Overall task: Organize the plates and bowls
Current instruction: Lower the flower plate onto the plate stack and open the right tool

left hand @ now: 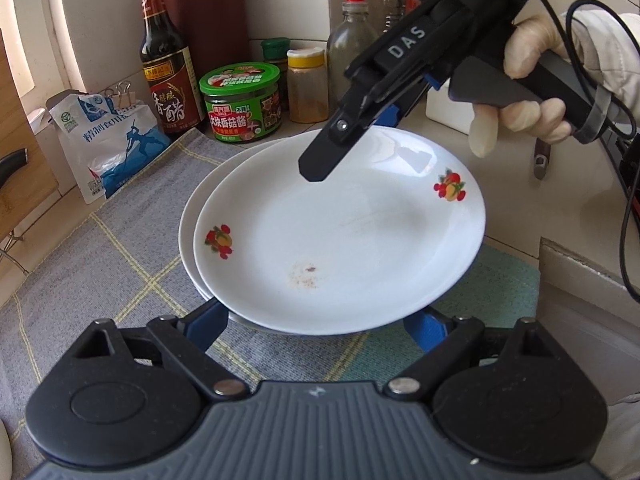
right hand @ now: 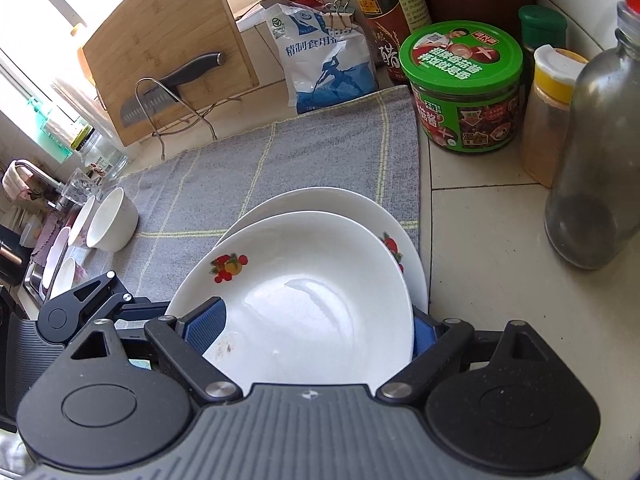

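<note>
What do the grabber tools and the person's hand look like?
Both are black with grey ribbed bodies and blue fingers. The right gripper has "DAS" in white letters, a pistol handle and a black cable. The hand wears a pale glove and a whitish sleeve.

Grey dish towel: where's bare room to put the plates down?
Free: the towel stretch bordered by the white bowls, the salt bag and the plate stack. Crowded: the corner beyond, with the green-lidded jar, vinegar bottle and spice shakers.
</note>
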Available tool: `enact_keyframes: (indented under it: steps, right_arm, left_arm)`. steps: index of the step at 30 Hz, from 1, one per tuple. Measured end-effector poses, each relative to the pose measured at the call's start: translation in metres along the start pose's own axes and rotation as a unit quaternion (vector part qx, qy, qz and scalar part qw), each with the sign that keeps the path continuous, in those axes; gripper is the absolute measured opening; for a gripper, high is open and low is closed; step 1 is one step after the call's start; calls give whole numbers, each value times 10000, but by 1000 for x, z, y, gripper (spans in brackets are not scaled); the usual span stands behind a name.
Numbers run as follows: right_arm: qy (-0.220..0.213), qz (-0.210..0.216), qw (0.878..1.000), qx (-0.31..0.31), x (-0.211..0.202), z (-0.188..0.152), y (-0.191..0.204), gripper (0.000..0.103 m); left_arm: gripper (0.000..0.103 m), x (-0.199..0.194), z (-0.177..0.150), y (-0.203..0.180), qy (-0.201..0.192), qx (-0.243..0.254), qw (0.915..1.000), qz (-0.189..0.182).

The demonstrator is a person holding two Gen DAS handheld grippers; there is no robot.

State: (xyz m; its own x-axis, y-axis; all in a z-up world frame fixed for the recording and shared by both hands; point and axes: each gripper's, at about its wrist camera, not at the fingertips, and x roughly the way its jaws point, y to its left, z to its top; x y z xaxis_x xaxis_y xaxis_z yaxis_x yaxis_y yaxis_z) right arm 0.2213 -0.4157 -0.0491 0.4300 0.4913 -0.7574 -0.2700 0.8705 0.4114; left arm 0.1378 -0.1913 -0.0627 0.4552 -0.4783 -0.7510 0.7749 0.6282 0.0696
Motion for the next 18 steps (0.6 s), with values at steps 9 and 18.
enact_keyframes:
  steps: [9,18]
  right_arm:
    - [-57,-98,9999,-13,-8,-3,3,94]
    - [-57,-318,9995,-65,-12,-5,11,94]
  left_arm:
    - [95,2,0,3,-68,84,9999,20]
    - [94,0,-1,3,-115,35,9999,-2]
